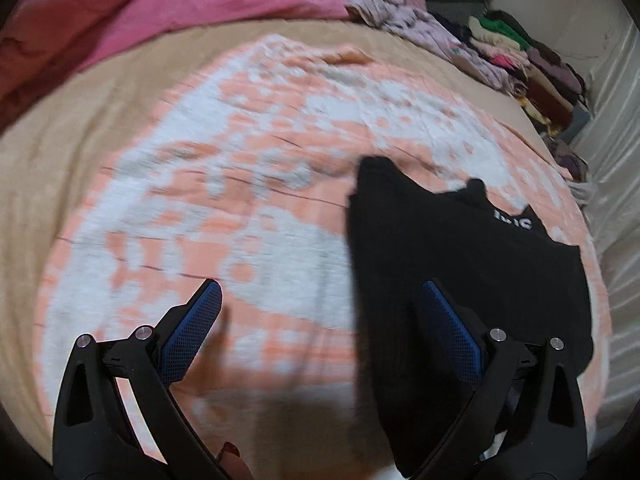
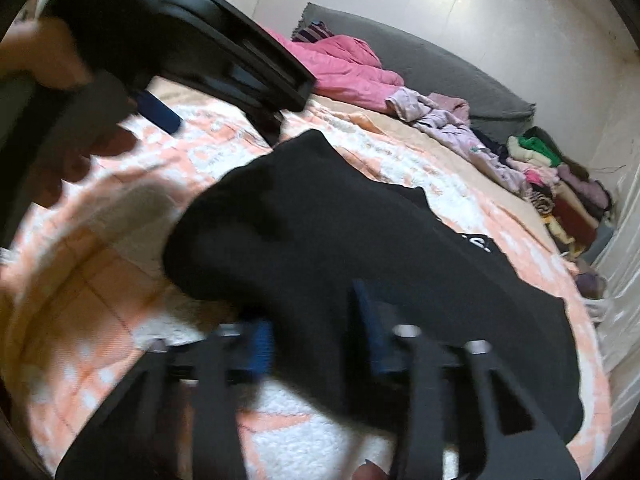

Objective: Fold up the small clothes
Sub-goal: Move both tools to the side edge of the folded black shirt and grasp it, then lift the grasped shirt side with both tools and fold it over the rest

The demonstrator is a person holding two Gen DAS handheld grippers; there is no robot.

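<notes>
A black garment with white lettering lies on an orange-and-white patterned blanket, at the right in the left wrist view. My left gripper is open and empty; its right finger hangs over the garment's left part. In the right wrist view the black garment lies partly folded, one side bulging up. My right gripper stands over its near edge, blurred, jaws apart with black cloth between them; whether they grip it is unclear. The left gripper shows at the upper left, above the blanket.
A pink quilt lies at the bed's far side. A lilac garment and a pile of mixed clothes lie along the far right by the white wall. A grey cover lies behind.
</notes>
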